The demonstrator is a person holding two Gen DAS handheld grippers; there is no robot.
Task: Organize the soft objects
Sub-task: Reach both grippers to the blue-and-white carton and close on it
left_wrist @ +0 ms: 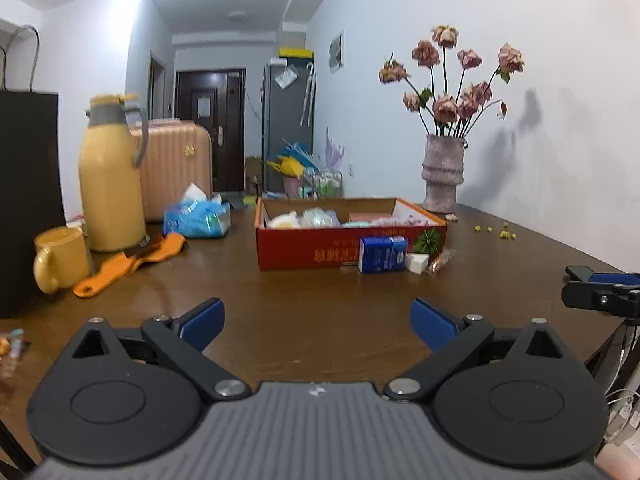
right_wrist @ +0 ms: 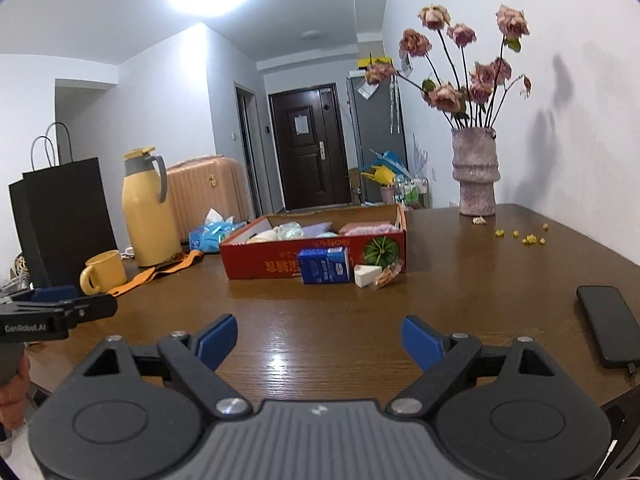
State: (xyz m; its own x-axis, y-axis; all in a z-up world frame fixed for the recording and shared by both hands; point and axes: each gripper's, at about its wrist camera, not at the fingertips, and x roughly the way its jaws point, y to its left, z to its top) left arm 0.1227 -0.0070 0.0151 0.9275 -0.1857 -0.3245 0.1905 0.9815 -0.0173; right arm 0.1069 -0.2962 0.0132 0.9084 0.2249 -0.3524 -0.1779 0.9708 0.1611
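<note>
I have both tools hovering low over the brown table (left_wrist: 320,312), well back from the work: my left gripper (left_wrist: 316,322) is spread wide with nothing between its blue pads, and my right gripper (right_wrist: 318,340) is likewise released and empty. The red cardboard box (left_wrist: 304,248) sits mid-table and already holds several soft packets, pale and pastel bundles lying inside it, so I judge a good part of the sorting is done. Left outside, touching or just beside the box's front wall, are a blue tissue pack (left_wrist: 382,254), a white wedge-shaped sponge (left_wrist: 416,263) and a small clear-wrapped snack (left_wrist: 440,259). A larger blue plastic wipes pack (left_wrist: 198,220) lies apart, to the left of the box near the yellow thermos (left_wrist: 110,184); whether it belongs to the job I cannot tell. Neither tool is yet near any of these.
</note>
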